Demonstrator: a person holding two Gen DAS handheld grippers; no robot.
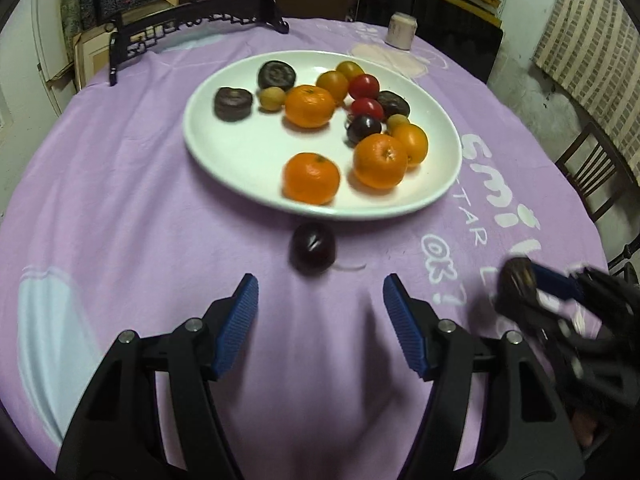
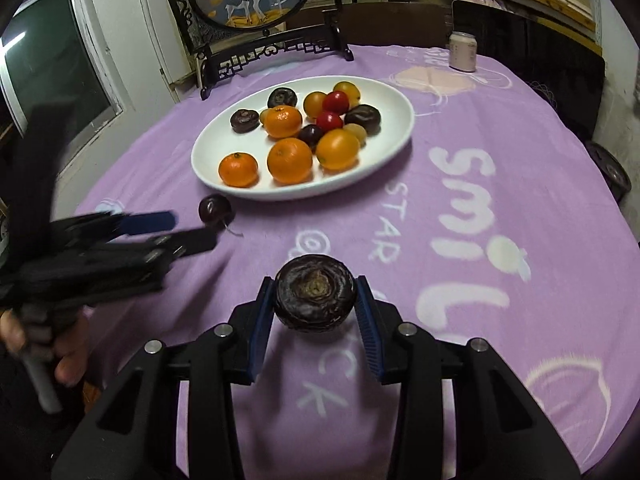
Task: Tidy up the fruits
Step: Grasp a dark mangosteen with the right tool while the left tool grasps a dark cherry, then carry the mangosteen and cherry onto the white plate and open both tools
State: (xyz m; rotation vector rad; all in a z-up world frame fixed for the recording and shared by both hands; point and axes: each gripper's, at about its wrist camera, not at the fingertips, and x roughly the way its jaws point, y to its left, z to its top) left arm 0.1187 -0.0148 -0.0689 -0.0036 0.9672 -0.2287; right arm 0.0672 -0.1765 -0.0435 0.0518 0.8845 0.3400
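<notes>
A white oval plate (image 1: pixel 224 148) (image 2: pixel 384 92) on the purple cloth holds several oranges, red and yellow tomatoes, dark plums and dark flat water chestnuts. A dark plum (image 1: pixel 312 247) (image 2: pixel 215 209) lies on the cloth just in front of the plate. My left gripper (image 1: pixel 320 292) (image 2: pixel 192 226) is open and empty, its fingertips a little short of that plum. My right gripper (image 2: pixel 315 294) (image 1: pixel 520 280) is shut on a dark water chestnut (image 2: pixel 314 297) (image 1: pixel 517 276), held above the cloth to the right of the left gripper.
A round table under a purple cloth (image 1: pixel 120 200) with white lettering. A pale jar (image 1: pixel 401 31) (image 2: pixel 463 51) stands at the far edge. A dark carved stand with a round picture (image 2: pixel 256 8) stands behind the plate. A chair (image 1: pixel 596 168) is at the right.
</notes>
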